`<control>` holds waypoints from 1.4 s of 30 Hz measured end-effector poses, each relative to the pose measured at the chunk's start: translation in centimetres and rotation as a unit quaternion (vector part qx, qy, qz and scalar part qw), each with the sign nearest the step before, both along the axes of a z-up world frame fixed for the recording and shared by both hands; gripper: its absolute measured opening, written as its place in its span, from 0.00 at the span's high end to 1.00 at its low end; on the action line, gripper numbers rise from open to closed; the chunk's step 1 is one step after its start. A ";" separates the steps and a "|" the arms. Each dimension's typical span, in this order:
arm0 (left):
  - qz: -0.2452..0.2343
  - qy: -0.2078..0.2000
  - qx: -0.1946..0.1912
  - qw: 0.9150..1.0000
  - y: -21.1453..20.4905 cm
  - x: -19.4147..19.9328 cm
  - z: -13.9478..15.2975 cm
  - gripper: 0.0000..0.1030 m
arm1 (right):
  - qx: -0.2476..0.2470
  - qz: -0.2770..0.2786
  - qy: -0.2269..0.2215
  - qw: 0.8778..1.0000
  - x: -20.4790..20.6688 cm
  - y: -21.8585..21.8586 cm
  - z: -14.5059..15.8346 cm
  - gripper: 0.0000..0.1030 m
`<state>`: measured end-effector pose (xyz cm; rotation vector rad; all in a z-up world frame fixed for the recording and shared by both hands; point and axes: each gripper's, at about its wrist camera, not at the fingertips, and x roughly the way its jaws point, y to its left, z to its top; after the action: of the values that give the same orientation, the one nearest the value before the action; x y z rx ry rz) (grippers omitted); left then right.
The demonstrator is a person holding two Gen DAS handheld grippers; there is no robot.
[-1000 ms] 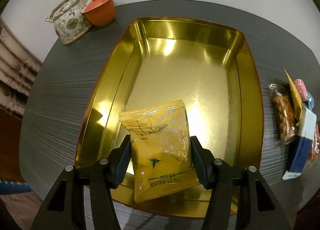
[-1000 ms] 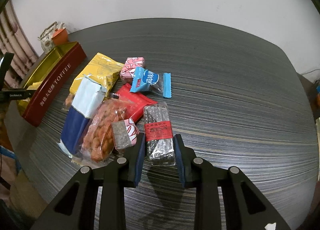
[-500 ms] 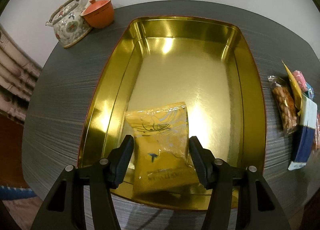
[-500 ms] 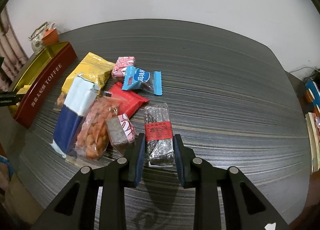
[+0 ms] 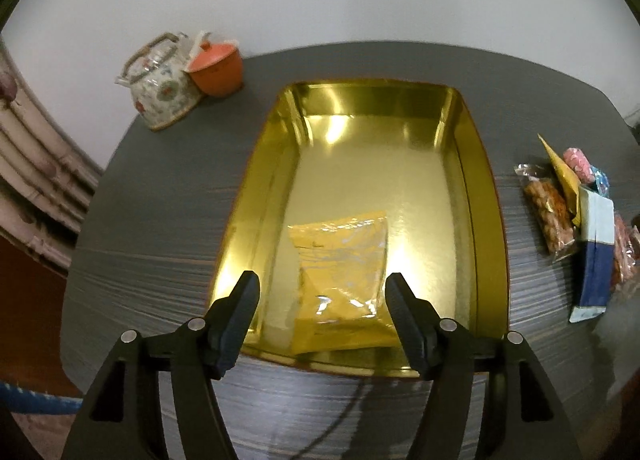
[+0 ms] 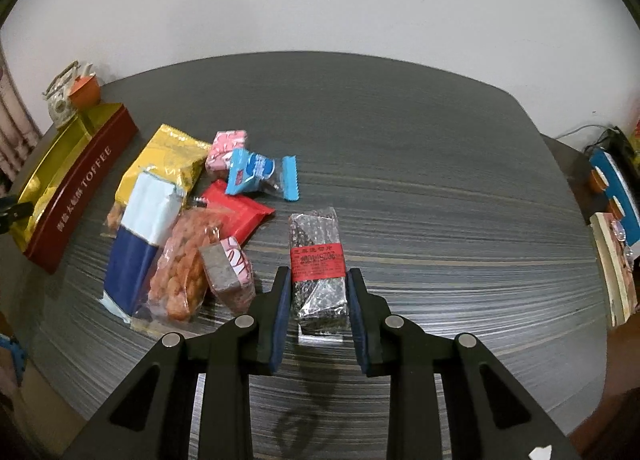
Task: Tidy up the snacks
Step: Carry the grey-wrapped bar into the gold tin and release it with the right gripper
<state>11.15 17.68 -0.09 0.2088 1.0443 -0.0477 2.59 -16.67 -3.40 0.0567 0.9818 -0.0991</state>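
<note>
Table: dark grey wood-grain top under both grippers, with a plain white wall behind it.
Change, left side: the left gripper has just been opening; a second ago its fingers pinched the yellow packet, and now they stand clear of it on both sides.
Change, yellow packet: it was raised between the fingers a second ago; now it lies flat on the floor of the gold tin, at the near end.
Change, left view: the tin looks smaller and farther off than before, and more of the table's near edge shows.
Change, right side: the right gripper stays clamped on the dark seaweed bar, much as it was a second ago.
Left pose: angled steeply down over the near rim of the tin, fingers spread, nothing between the pads.
Right pose: angled steeply down at the table, blue pads pressed against the lower sides of the bar below its red label; whether the bar has left the table I cannot tell.
Pile beside the bar: a pink-wrapped block, a bag of orange nuts and a blue-and-white packet.
Farther in the pile: a red packet, a blue candy, a pink candy and a second yellow bag.
Far corner: a patterned teapot and an orange cup past the tin.
</note>
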 end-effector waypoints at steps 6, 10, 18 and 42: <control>0.022 -0.020 -0.008 1.000 2.5 -0.8 1.3 0.33 | -0.012 -0.006 -0.019 1.000 -0.1 0.3 2.1 0.76; 0.038 -0.018 -0.024 0.999 4.5 -1.2 1.7 0.32 | -0.012 0.016 -0.040 0.999 0.4 2.1 4.1 0.76; 0.072 -0.013 -0.041 0.996 8.2 -2.7 1.9 0.31 | 0.006 0.102 -0.063 0.993 2.5 9.6 6.6 0.76; 0.152 0.004 -0.081 0.985 13.0 -2.6 0.6 0.29 | 0.009 0.275 -0.021 0.961 8.0 29.5 3.3 0.76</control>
<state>8.56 30.68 0.51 -0.0994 1.0648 0.1436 10.58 12.86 -0.06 -0.1981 0.9248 0.4206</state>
